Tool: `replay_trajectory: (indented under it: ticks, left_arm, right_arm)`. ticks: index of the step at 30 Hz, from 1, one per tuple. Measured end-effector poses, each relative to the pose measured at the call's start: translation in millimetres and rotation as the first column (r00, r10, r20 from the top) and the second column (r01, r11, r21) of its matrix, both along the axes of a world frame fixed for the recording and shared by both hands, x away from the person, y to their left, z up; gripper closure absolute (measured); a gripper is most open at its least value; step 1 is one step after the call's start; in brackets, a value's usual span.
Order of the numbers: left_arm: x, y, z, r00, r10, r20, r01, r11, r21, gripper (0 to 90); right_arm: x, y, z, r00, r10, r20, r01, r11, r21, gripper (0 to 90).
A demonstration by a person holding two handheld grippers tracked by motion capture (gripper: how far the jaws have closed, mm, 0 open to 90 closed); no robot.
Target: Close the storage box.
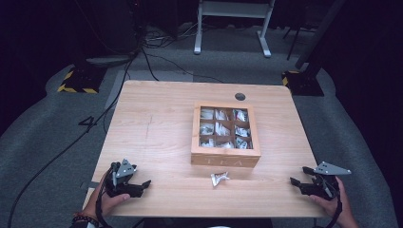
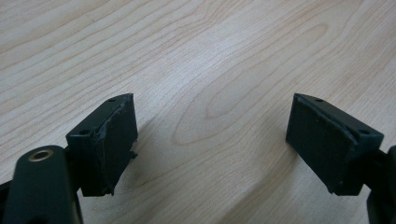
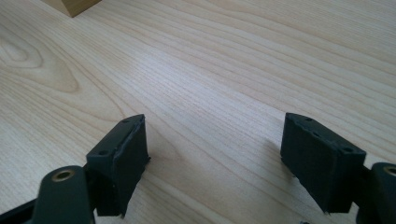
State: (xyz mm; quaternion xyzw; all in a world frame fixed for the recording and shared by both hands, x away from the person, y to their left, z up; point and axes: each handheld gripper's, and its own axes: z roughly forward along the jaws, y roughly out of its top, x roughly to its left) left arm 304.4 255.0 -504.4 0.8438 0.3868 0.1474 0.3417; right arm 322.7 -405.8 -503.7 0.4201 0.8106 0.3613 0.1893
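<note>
Wooden table (image 1: pixel 161 118) under both hands; left gripper (image 1: pixel 142 184) low at lower left of the high view, jaws spread with bare wood between them, wrist cut off by the bottom edge; right gripper (image 1: pixel 298 176) at lower right, jaws likewise apart and empty, pointing inward; small silvery packet (image 1: pixel 219 178) lying lower centre, between the two and well apart from each, just in front of the tea box (image 1: pixel 225 159); packets inside the box too small to read.
</note>
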Motion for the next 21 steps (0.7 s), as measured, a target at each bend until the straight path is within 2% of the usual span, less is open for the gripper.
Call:
replay_trajectory:
  ticks: [21]
  left_arm:
    - [-0.1, 0.5, 0.1, 1.0, 0.0, 0.002, 0.0, 1.0, 0.002, 16.9]
  right_arm:
    - [1.2, -0.1, -0.1, 0.9999, -0.016, -0.001, 0.016, 0.9999, 0.005, 24.0]
